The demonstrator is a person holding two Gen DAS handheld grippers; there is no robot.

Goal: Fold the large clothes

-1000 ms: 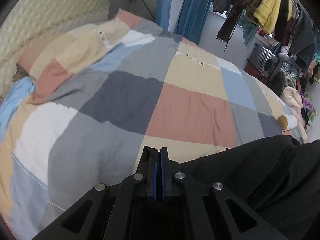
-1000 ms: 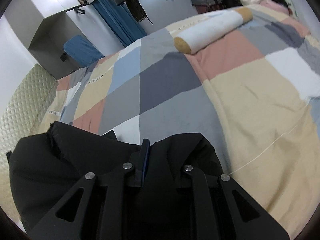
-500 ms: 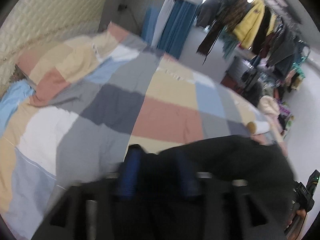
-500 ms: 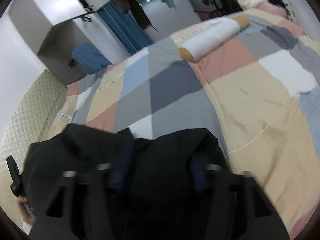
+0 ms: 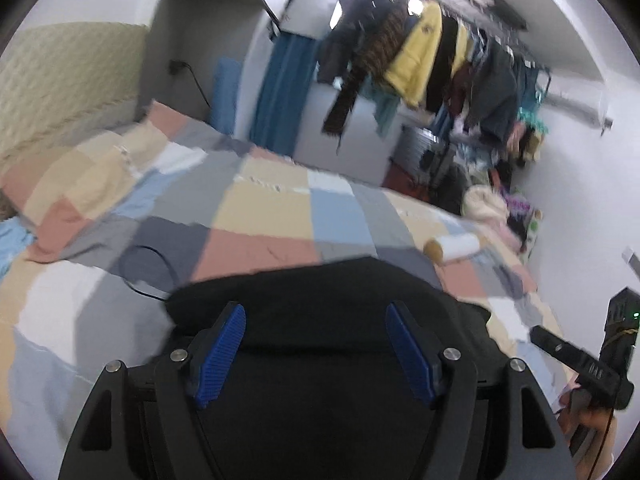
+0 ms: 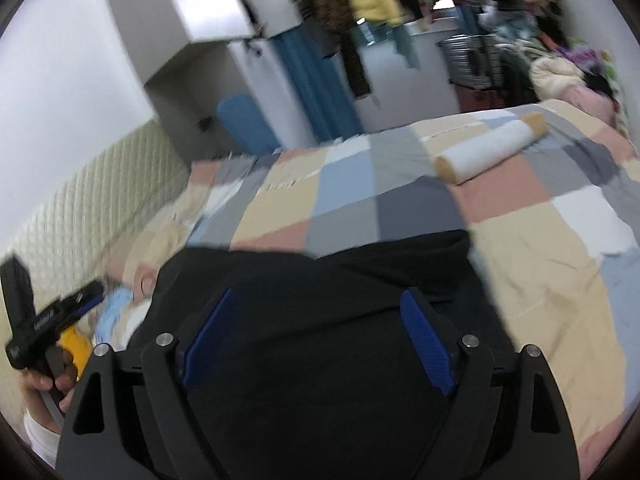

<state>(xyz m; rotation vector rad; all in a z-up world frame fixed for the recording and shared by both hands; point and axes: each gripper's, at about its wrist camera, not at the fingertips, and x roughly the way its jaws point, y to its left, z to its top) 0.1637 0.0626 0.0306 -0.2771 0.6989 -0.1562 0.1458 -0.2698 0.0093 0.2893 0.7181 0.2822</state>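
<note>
Both the left gripper and right gripper have fingers spread apart over the soft, limp black garment; best pinched at its edges

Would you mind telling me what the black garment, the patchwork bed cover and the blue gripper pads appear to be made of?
Black garment: apparently a soft matte woven or knit fabric; it drapes in folds without shine. Patchwork bed cover: likely cotton-like cloth, matte, with fine creases. Blue pads: probably rubber or soft plastic, given their ribbed surface, mounted on what looks like rigid black plastic fingers.
</note>
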